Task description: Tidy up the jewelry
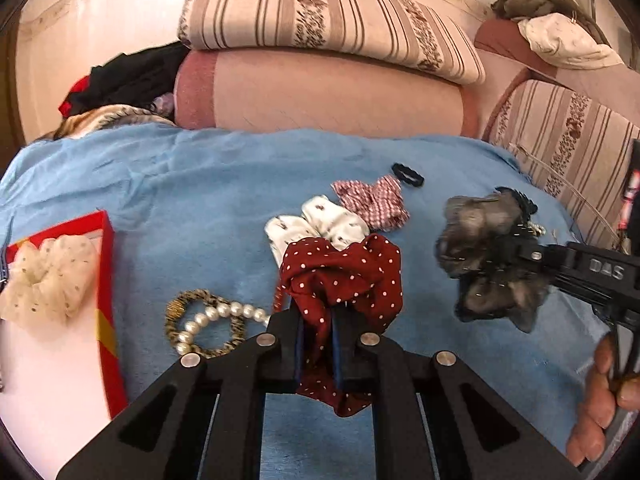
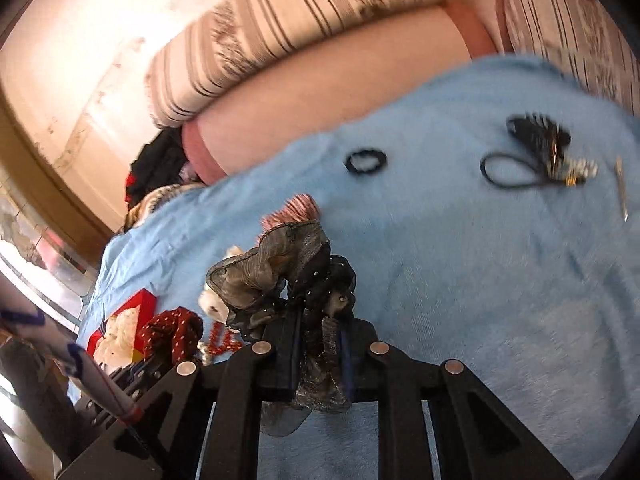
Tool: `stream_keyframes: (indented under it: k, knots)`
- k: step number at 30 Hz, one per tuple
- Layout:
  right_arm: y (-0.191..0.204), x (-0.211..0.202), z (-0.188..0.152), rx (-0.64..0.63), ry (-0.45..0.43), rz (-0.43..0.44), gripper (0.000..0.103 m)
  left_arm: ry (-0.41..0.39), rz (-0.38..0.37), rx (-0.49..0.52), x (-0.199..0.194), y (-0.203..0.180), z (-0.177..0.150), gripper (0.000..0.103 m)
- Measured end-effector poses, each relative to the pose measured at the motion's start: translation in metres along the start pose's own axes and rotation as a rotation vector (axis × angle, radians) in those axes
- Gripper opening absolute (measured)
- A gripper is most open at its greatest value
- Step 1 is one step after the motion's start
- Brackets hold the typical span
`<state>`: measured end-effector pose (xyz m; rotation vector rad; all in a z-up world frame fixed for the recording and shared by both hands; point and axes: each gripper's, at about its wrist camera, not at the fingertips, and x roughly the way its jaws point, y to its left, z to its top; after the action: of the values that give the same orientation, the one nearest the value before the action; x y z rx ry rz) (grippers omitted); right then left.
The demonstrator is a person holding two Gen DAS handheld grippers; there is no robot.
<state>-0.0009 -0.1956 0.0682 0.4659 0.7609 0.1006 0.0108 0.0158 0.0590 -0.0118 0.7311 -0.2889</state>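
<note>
Your work surface is a light blue cloth point(image 1: 180, 184) spread in front of striped beige cushions point(image 1: 320, 20).

Surrounding items, left wrist view:
- A red-rimmed open box point(image 1: 107, 280) lies at the left edge; a cream dotted mesh scrunchie point(image 1: 48, 276) rests in it.
- A leopard-print fabric ring point(image 1: 176, 312) lies just right of the box, with a white pearl strand point(image 1: 216, 316) draped across it.
- A white printed scrunchie point(image 1: 320, 220) and a red-and-white checked scrunchie point(image 1: 376, 200) lie touching each other beyond the jaws. A small black elastic hair tie point(image 1: 407, 174) lies just beyond the checked one.

Right wrist view: a black looped cord with a tassel and metal charms point(image 2: 536, 160) and a thin metal pin point(image 2: 621, 188) lie at the far right, well apart from the jaws.

Your left gripper point(image 1: 320, 344) has its jaws nearly together, pinching a dark red white-dotted fabric scrunchie point(image 1: 348, 276); the fabric bunches above the jaws and hangs below them.

Your right gripper point(image 2: 320, 348) has narrow jaws clamped on a grey sheer glittery scrunchie point(image 2: 276, 272), held clear of the cloth. Your hand point(image 1: 600, 396) shows at the lower right.
</note>
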Motion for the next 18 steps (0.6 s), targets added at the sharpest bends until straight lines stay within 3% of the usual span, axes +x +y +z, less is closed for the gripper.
stream_keyframes:
  k: [9,13,18]
  knots:
    - [0.019,-0.007,-0.006,-0.084,-0.022,0.024,0.017,-0.010,0.059,-0.030,-0.002,0.012,0.000,0.010]
    - [0.027,-0.007,-0.008,-0.111,-0.025,0.031,0.017,-0.047,0.112,0.014,-0.009,0.007,0.000,0.010]
    - [0.030,-0.005,-0.011,-0.128,-0.022,0.042,0.017,-0.052,0.121,0.023,-0.010,0.007,0.001,0.010]
